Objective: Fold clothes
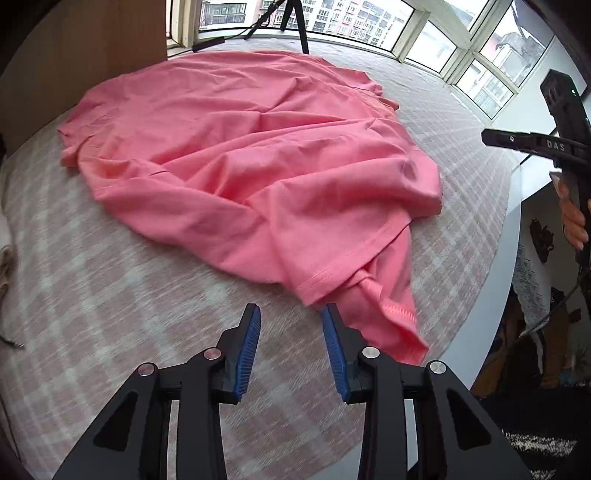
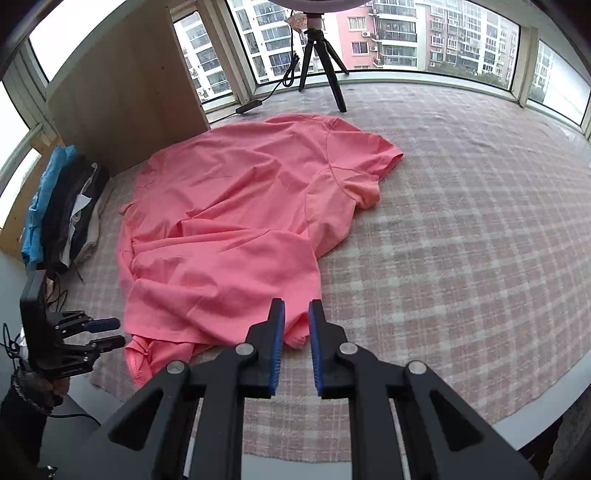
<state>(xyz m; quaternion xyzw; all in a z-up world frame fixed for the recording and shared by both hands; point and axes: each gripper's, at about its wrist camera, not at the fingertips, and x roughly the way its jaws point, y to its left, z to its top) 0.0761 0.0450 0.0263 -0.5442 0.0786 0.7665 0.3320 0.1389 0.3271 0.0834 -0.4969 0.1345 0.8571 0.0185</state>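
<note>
Left wrist view's showing the pink tee [image 1: 258, 155] lying limp and crumpled; both grippers, left gripper [image 1: 291, 354] and right gripper [image 2: 296, 347], are hanging open, holding nothing. I'd be pinching that stitched hem [image 1: 332, 273].

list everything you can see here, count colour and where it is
t-shirt: one, pink, crumpled on the checked cloth, near edge hanging toward the table edge
checked cloth: one, pink and white, covering the table
table: one, white, bare rim showing past the cloth
stack of clothes: one pile, blue, black and beige, left of the t-shirt by the wooden panel
wooden panel: one, light wood, upright at the far left
tripod: one, black, far side by the windows
windows: a row, pale frames, behind the table
left gripper: one, black with blue pads, open, beside the t-shirt's near edge
right gripper: one, black with blue pads, open, at the t-shirt's near hem
</note>
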